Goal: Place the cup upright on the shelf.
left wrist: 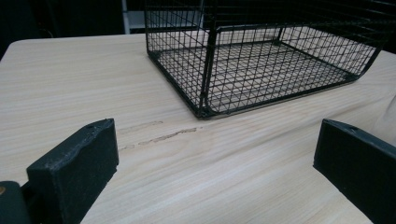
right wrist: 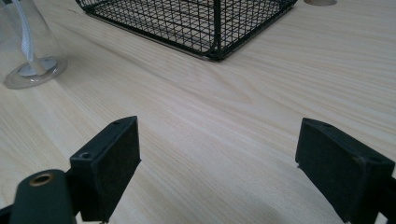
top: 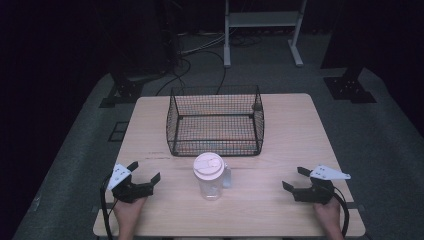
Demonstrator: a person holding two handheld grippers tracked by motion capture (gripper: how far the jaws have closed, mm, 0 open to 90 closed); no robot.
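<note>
A clear plastic cup [top: 210,185] with a round white lid [top: 208,165] stands upright near the front middle of the pale wooden table [top: 280,135], just in front of the black wire-mesh basket [top: 215,120]. In the right gripper view its see-through base [right wrist: 30,72] rests flat on the wood, with a white straw-like stem [right wrist: 23,28] inside. The basket is a rectangular, open-topped grid of thin wire with rounded lower corners, and it holds nothing. In the left gripper view a faint scuff [left wrist: 159,136] marks the straight grain close to the basket's near corner.

The left gripper [top: 146,173], held in a hand [top: 129,212] at the front left, rests apart from the cup, its blocky matt-black jaws spread wide over bare wood. The right gripper [top: 293,178], in the other hand [top: 327,215] at the front right, lies likewise well apart from the cup with its jaws wide apart. Each gripper carries a grey three-cornered plate [top: 119,176].
</note>
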